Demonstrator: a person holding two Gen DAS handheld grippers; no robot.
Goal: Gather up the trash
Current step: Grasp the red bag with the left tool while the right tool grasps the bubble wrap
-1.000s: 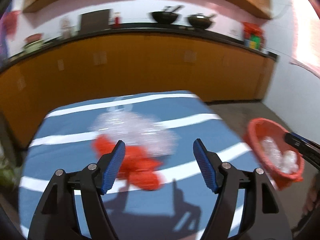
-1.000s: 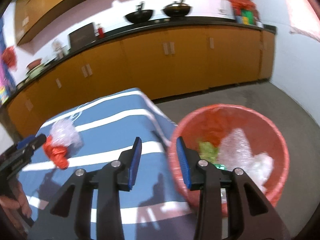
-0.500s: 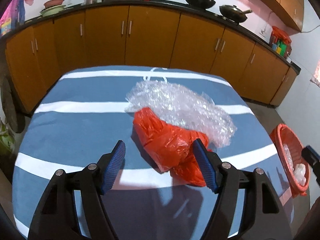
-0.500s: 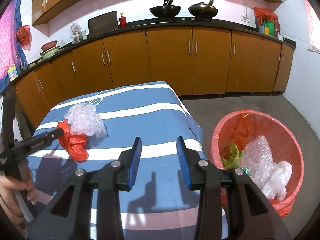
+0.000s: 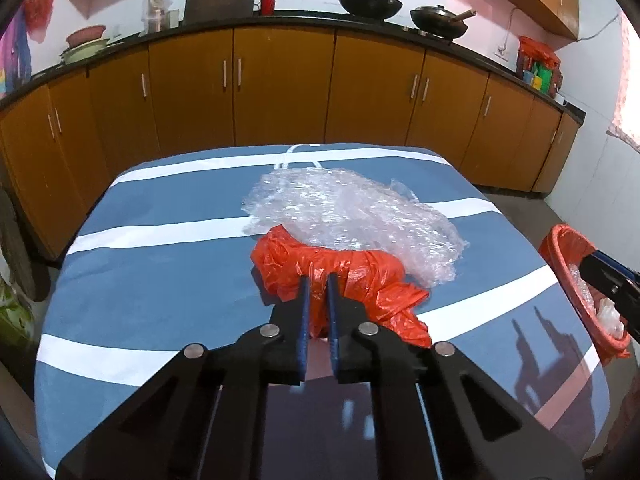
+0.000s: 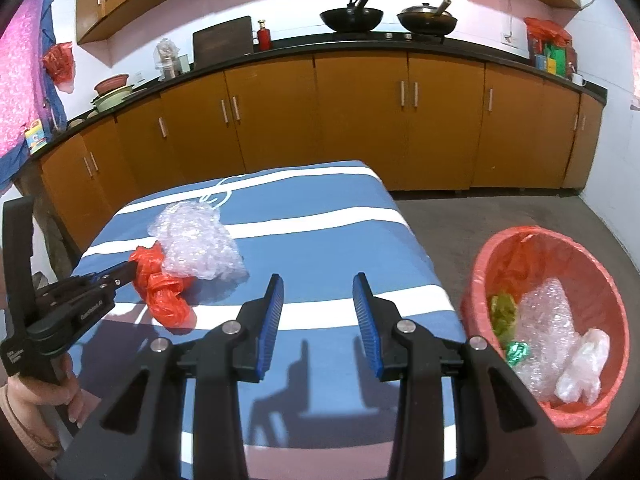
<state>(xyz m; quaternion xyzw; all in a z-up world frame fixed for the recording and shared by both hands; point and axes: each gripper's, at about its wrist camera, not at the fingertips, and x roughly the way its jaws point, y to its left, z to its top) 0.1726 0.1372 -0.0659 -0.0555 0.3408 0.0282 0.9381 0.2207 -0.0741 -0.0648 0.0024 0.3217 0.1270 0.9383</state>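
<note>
A crumpled red plastic bag (image 5: 360, 276) lies on the blue striped table (image 5: 160, 280), with a wad of clear bubble wrap (image 5: 352, 216) resting on its far side. My left gripper (image 5: 318, 280) is shut on the near edge of the red bag; it also shows in the right wrist view (image 6: 132, 268) pinching the red bag (image 6: 164, 296) beside the bubble wrap (image 6: 196, 244). My right gripper (image 6: 318, 280) is open and empty above the table's near right part. A red-lined trash bin (image 6: 512, 248) stands on the floor to the right.
The bin holds bubble wrap (image 6: 540, 320), a white bag and green scraps. It also shows in the left wrist view (image 5: 560, 248), with my right gripper's finger in front. Orange cabinets (image 6: 360, 120) under a black counter run along the far wall. Grey floor lies right of the table.
My left gripper moved forward onto the red bag and closed on it. The right gripper drew back from the bin and opened a little wider.
</note>
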